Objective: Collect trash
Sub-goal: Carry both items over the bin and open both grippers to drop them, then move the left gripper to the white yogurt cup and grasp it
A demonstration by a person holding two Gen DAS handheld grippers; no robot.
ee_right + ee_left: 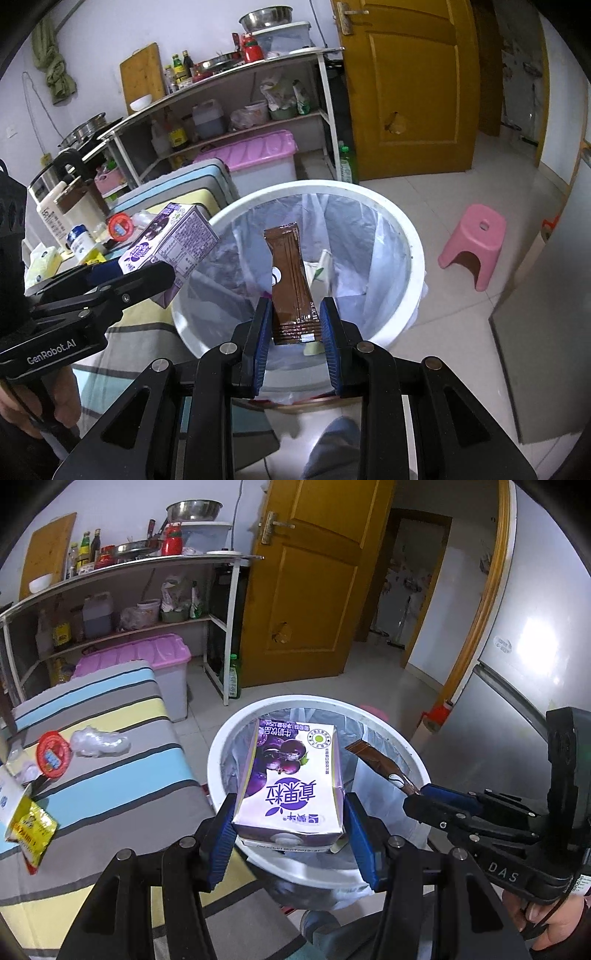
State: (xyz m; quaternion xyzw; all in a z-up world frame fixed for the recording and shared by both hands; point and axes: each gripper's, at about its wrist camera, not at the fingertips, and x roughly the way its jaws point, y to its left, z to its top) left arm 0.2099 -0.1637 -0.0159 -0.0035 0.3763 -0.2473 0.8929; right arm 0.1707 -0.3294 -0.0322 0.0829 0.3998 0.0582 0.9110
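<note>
The milk carton (291, 775) is purple and white, printed with dark grapes and purple lettering. The snack wrapper (293, 284) is glossy brown with thin vertical stripes. The trash bin (413, 251) is white — its liner clear. The tablecloth (110, 738) runs in grey, sky-blue and pale-yellow bands. Both grippers have black frames with blue pads (360, 845). The stool (472, 243) is pink; the door (306, 583) is ochre-yellow.

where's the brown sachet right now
The brown sachet is pinched in the right hand-held gripper, held over the open mouth of the white trash bin, just right of the purple milk carton held by the left hand-held gripper.
</note>
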